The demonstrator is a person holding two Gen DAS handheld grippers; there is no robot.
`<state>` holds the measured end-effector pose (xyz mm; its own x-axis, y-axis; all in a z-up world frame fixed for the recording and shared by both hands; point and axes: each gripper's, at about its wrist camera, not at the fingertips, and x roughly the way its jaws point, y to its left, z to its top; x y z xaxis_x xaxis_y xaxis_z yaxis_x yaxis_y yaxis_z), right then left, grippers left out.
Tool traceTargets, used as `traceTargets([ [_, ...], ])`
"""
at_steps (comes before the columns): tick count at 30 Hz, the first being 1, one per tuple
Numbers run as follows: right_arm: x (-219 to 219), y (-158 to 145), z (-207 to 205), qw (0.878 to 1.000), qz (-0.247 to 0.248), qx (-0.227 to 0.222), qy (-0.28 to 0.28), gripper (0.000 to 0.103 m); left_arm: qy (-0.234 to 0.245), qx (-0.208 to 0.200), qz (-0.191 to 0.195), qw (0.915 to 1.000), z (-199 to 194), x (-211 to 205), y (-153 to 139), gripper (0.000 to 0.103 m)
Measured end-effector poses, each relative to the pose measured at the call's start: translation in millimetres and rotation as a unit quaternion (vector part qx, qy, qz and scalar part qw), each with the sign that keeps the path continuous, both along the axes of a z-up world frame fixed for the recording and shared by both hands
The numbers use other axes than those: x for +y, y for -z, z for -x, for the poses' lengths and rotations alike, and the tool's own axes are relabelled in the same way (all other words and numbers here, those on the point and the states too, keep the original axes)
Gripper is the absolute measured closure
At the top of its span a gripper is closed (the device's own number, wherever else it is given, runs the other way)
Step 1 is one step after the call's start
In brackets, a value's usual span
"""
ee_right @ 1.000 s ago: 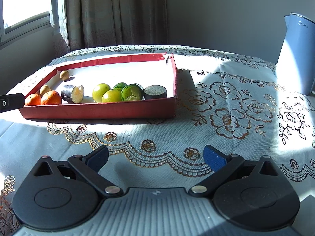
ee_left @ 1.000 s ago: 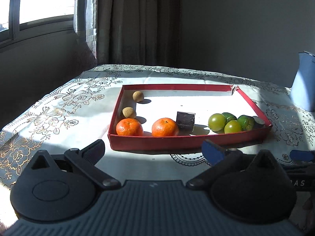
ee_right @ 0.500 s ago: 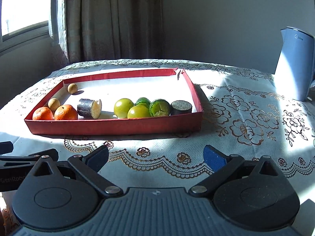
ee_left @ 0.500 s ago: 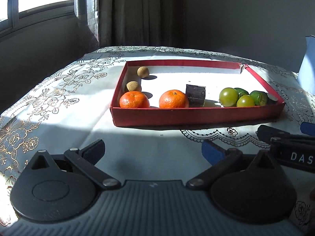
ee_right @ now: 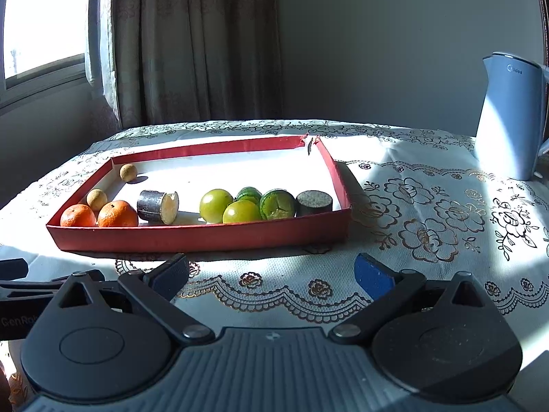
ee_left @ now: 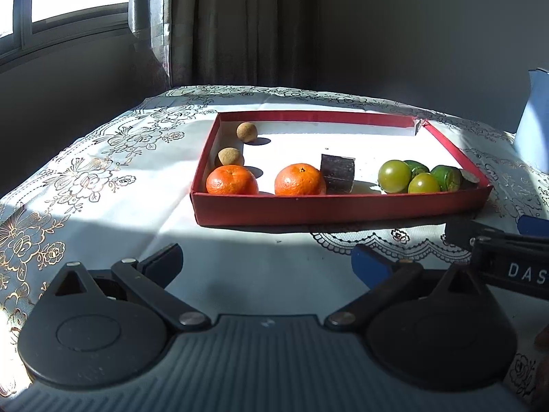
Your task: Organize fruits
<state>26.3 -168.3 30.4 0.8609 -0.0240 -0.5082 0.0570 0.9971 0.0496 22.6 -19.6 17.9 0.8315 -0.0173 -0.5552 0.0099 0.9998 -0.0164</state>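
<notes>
I hold both grippers low over the lace-clothed bench (ee_right: 429,206), level, short of the red cardboard tray (ee_right: 206,237). Left gripper (ee_left: 267,263) and right gripper (ee_right: 271,271): fingers wide, empty. Tray holds oranges (ee_left: 299,179), smooth green fruits (ee_right: 215,205), two dark cylinders. Only my right view shows the whole grey kettle (ee_right: 507,116).

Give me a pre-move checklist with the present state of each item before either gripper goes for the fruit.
1. Left gripper open and empty: ok.
2. Right gripper open and empty: ok.
3. Tray flat on the tablecloth: ok.
4. All fruit inside the tray, oranges at its left end, green fruits towards its right: ok.
5. Cut dark pieces grouped: not ok; one lies beside the oranges, the other at the right end.
6. Kettle clear of the tray: ok.
</notes>
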Motion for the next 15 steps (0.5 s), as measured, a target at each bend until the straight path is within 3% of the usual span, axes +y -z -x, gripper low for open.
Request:
traceTargets([
  [10, -0.1, -1.3, 2.1, 1.0, -0.003, -0.009, -0.008, 0.0, -0.003, -0.003, 0.005, 1.0, 0.2, 1.9, -0.5, 0.0],
  [15, 4.0, -1.0, 2.2, 1.0, 0.007, -0.009, -0.018, 0.0, -0.019, -0.001, -0.017, 0.9997, 1.7, -1.6, 1.2, 0.0],
])
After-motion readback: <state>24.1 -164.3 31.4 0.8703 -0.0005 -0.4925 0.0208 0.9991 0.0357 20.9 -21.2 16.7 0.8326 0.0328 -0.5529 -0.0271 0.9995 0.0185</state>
